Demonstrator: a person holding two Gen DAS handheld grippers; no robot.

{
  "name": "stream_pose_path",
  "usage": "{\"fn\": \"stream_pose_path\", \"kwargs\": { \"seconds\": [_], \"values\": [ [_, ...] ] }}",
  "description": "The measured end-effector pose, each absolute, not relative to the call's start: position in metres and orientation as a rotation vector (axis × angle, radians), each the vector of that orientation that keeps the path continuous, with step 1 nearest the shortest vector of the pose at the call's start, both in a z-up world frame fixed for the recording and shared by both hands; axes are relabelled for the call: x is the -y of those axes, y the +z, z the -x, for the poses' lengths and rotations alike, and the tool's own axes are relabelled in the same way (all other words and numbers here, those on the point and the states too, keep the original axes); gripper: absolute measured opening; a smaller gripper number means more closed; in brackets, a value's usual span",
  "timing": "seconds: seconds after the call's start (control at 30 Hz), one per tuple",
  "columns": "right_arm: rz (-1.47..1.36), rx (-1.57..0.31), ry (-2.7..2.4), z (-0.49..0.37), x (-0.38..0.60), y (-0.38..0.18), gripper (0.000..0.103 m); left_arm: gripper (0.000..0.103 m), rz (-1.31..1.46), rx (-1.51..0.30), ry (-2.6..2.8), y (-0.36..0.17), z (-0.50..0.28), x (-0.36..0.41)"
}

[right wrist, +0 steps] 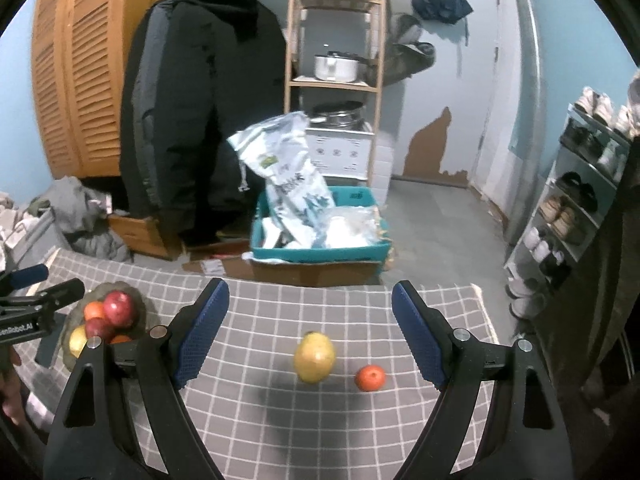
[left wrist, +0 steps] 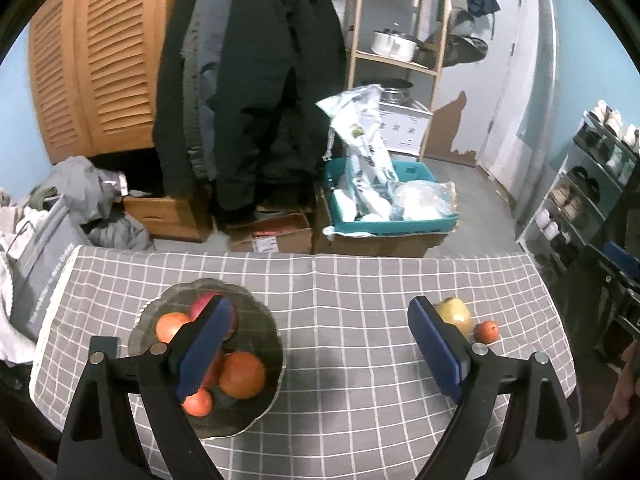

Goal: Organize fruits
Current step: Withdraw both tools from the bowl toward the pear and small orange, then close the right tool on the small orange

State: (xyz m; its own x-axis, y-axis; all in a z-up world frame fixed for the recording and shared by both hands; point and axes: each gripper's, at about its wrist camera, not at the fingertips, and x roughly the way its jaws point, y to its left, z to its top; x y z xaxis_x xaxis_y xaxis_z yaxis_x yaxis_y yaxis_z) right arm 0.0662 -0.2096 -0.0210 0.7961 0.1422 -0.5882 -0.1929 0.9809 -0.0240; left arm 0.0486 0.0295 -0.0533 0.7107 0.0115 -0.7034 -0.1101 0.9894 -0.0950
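Note:
A dark glass fruit bowl [left wrist: 264, 396] sits at the left of the checked tablecloth, holding oranges [left wrist: 242, 374] and red apples. It also shows in the right wrist view [right wrist: 138, 300] with apples [right wrist: 119, 309] piled in it. A yellow-green mango [right wrist: 314, 357] and a small orange [right wrist: 370, 377] lie loose on the cloth at the right; both also show in the left wrist view, mango [left wrist: 454, 314], small orange [left wrist: 486, 331]. My left gripper [left wrist: 320, 348] is open and empty, its left finger over the bowl. My right gripper [right wrist: 310, 336] is open and empty, above the mango.
The table [left wrist: 360, 280] carries a grey checked cloth. Beyond its far edge stand a teal bin of bags [left wrist: 388, 200], cardboard boxes, hanging coats [left wrist: 248, 80] and a wooden shelf [right wrist: 336, 60]. A shoe rack [right wrist: 568, 208] stands at the right.

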Motion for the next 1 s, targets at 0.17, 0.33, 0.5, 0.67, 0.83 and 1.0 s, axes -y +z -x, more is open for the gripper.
{"fn": "stream_pose_path", "kwargs": {
  "seconds": [0.17, 0.33, 0.5, 0.67, 0.83, 1.0],
  "values": [
    [0.070, -0.639, 0.144, -0.068, 0.230, -0.027, 0.084, 0.091, 0.114, -0.787, 0.035, -0.055, -0.058, -0.010],
    [0.054, -0.652, 0.121, -0.072, 0.246, -0.034, 0.084, 0.091, 0.096, -0.801, 0.008, -0.061, -0.069, 0.007],
    [0.038, -0.697, 0.105, -0.081, 0.261, -0.051, 0.084, 0.091, 0.073, -0.837, -0.013, -0.074, -0.082, 0.024],
    [0.034, -0.759, 0.078, -0.095, 0.274, -0.076, 0.084, 0.091, 0.056, -0.873, -0.029, -0.089, -0.094, 0.037],
    [0.022, -0.832, 0.061, -0.109, 0.286, -0.105, 0.084, 0.091, 0.046, -0.906, -0.038, -0.104, -0.105, 0.046],
    [0.027, -0.912, 0.051, -0.126, 0.293, -0.137, 0.084, 0.091, 0.036, -0.945, -0.041, -0.125, -0.119, 0.057]
  ]
}}
